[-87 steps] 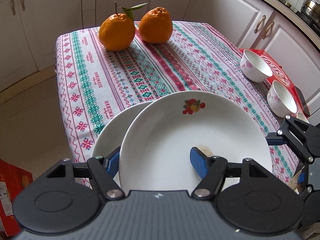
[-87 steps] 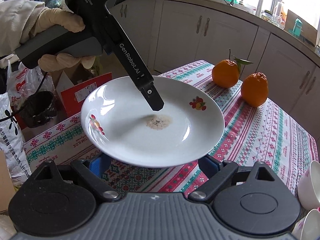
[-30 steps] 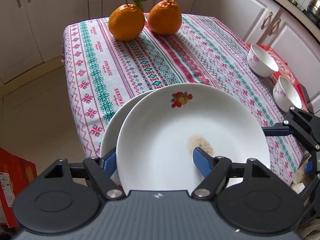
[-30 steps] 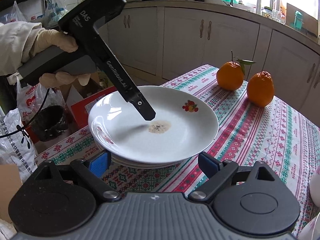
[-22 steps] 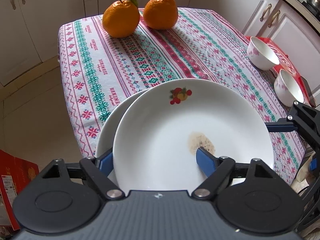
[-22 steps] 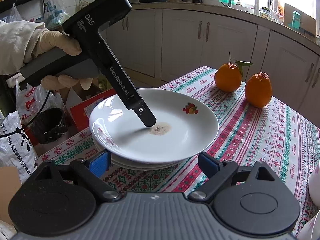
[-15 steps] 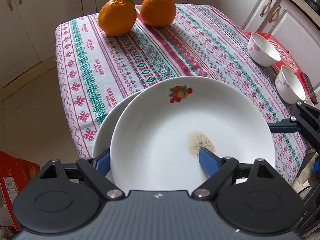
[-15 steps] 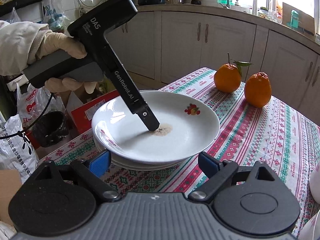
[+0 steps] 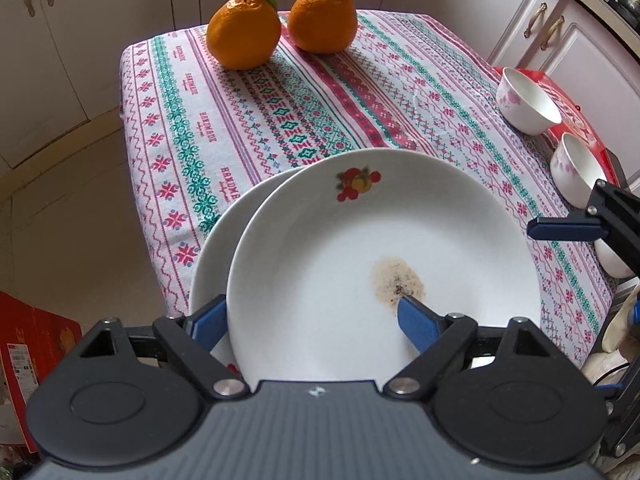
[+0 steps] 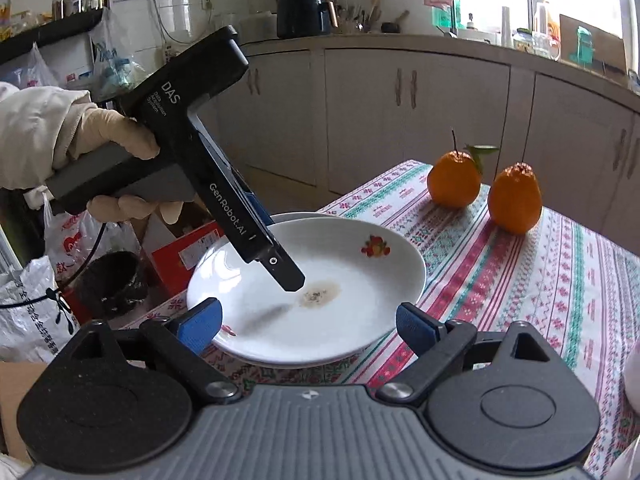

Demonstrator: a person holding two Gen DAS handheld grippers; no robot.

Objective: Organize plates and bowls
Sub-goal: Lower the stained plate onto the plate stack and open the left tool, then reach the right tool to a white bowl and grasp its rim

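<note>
The left gripper (image 9: 308, 320) pointed steeply down over the near edge of the top plate (image 9: 360, 248). Its jaws stood wide apart and held nothing. One blue pad hung outside the plate's rim on the left side; the other pad (image 9: 416, 320) hung over the inside of the plate, just short of a brown stain (image 9: 396, 282) near the plate's centre. No pad pressed on the rim. In the right wrist view the inner finger (image 10: 286, 270) of this gripper stood just above the plate surface, beside the stain.

The top plate lay on a second plate (image 9: 224, 232), offset so that the lower plate's rim showed to the left of the left jaws. Both plates rested on the worktop (image 9: 280, 112), which carried a patterned cloth. A fruit motif (image 9: 356, 184) marked the far side of the top plate.

The right gripper (image 10: 308, 322) was aimed at the same stack from the side. Its jaws were wide open and empty, with the plates ahead of the pads and not between them.

Two oranges (image 9: 280, 26) stood at the far end of the worktop, beyond the left jaws. Two small bowls (image 9: 528, 100) sat to the right of the left jaws, well apart from the plates. A gloved hand (image 10: 116, 140) held the left gripper's handle.
</note>
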